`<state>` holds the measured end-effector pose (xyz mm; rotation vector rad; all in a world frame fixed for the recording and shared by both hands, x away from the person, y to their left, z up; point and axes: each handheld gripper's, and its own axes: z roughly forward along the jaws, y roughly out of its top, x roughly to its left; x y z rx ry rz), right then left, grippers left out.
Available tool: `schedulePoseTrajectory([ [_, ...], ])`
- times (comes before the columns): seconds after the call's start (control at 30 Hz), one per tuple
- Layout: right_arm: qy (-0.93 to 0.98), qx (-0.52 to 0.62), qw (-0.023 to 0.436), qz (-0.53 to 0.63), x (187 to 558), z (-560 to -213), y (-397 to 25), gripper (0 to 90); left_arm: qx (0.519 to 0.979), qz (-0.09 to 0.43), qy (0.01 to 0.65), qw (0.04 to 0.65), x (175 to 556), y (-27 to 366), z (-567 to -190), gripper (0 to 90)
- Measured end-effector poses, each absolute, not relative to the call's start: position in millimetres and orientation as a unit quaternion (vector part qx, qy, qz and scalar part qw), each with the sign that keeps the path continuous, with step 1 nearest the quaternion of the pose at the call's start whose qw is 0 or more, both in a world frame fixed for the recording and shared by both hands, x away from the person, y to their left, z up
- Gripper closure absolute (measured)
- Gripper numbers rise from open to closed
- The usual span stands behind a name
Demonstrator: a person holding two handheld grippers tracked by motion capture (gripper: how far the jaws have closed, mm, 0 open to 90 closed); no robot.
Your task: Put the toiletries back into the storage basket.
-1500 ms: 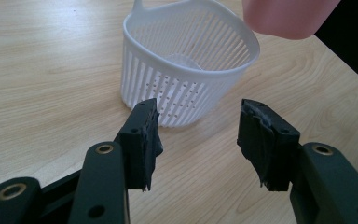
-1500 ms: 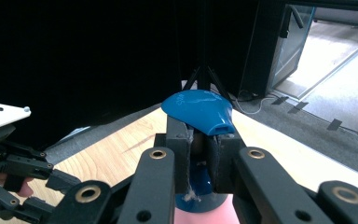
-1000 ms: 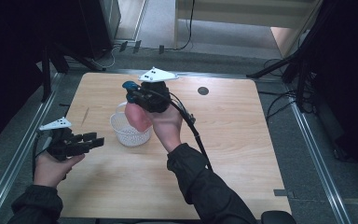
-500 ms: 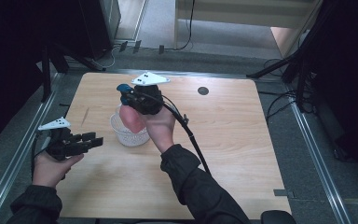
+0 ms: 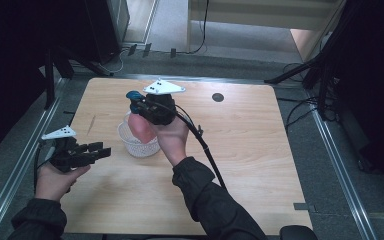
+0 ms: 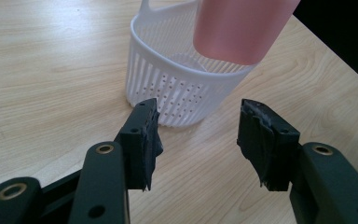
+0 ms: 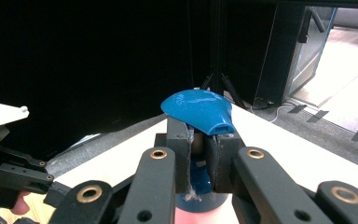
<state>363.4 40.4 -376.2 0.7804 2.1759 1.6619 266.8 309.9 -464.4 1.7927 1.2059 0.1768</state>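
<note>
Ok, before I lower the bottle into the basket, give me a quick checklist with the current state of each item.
1. Right gripper shut on the bottle's blue top: ok.
2. Bottle over the basket: ok.
3. Bottle bottom past the rim: ok, left gripper view.
4. Basket upright on the table: ok.
5. Left gripper open, apart from the basket: ok.
6. Basket inside free of other things: cannot tell, partly hidden.

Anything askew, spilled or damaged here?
Nothing spilled. The pink bottle hangs tilted over the white basket, held by its blue nozzle in the right claw. That claw's pads look slightly frayed. The left claw is open.
</note>
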Motion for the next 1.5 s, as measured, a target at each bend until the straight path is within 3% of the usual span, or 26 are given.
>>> schedulePoseTrajectory([
  [0.33,0.748,0.281,0.164,0.578,361.3,-383.0,38.4,82.7,0.731,0.072,0.491,0.468,267.0,309.7,-464.6,48.1],
  [1.5,0.754,0.315,0.128,0.561,361.8,-446.1,25.3,82.5,0.735,0.069,0.490,0.464,267.8,309.1,-465.5,48.1],
])
